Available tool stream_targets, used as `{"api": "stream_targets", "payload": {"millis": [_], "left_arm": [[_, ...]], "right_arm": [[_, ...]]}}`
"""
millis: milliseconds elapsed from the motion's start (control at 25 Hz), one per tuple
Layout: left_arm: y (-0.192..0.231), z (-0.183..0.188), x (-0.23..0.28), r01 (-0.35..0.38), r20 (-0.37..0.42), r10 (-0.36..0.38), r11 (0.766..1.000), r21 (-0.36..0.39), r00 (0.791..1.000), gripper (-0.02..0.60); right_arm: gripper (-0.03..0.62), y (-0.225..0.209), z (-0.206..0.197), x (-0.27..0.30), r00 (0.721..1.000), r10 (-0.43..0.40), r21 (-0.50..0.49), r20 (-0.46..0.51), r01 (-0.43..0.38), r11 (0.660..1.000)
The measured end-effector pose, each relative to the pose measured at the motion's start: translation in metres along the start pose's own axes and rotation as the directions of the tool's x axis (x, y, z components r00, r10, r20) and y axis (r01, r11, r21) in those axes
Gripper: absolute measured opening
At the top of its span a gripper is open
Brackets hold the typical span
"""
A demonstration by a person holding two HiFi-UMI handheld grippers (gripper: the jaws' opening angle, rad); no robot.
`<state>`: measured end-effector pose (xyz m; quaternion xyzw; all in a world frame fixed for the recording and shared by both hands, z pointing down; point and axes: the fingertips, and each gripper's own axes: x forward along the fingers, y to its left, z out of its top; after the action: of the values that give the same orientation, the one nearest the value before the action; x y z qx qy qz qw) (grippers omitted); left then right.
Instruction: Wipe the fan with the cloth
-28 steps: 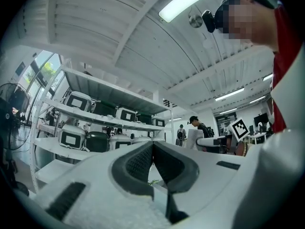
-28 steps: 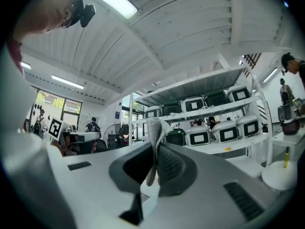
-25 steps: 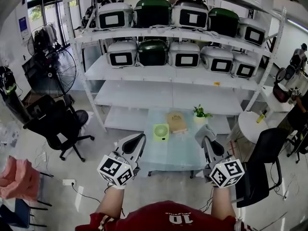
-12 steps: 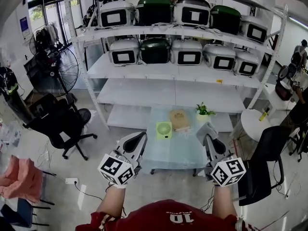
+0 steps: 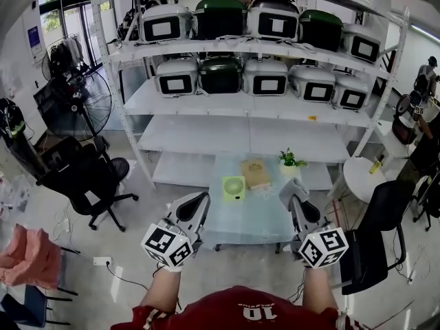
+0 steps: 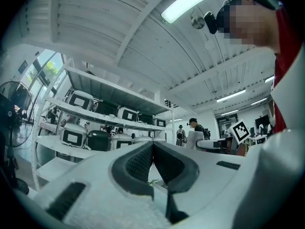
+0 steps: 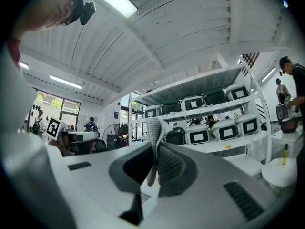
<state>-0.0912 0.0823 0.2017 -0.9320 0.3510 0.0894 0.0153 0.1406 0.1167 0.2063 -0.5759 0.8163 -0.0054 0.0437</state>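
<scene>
While the green fan [image 5: 233, 188] is standing on the tabletop [image 5: 256, 223], a grey cloth [image 7: 153, 130] is being pinched by the right tongs [image 5: 294, 196]; the left tongs [image 5: 199, 201] are being held closed, empty.

I've got the fan [image 5: 233, 188] on the table [image 5: 251, 220], box [image 5: 254, 173] just right of it, plant [image 5: 289, 160] further right, shelving [image 5: 240, 135] behind.

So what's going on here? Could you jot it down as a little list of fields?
Left tongs: shut, nothing between them
Right tongs: shut on a grey cloth
Fan: small, green, standing on the glass table, untouched
Also on table: brown box, potted plant
Wiping: not yet begun; both tongs are held short of the fan
</scene>
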Motion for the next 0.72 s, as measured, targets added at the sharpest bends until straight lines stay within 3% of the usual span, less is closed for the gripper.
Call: {"api": "stream_targets", "payload": {"millis": [720], "left_arm": [[0.0005, -0.0002, -0.0054, -0.016, 0.007, 0.016, 1.0, -0.011, 1.0, 0.0]], "right_arm": [[0.015, 0.0044, -0.0016, 0.0, 1.0, 0.009, 0.015, -0.003, -0.008, 1.0]]}}
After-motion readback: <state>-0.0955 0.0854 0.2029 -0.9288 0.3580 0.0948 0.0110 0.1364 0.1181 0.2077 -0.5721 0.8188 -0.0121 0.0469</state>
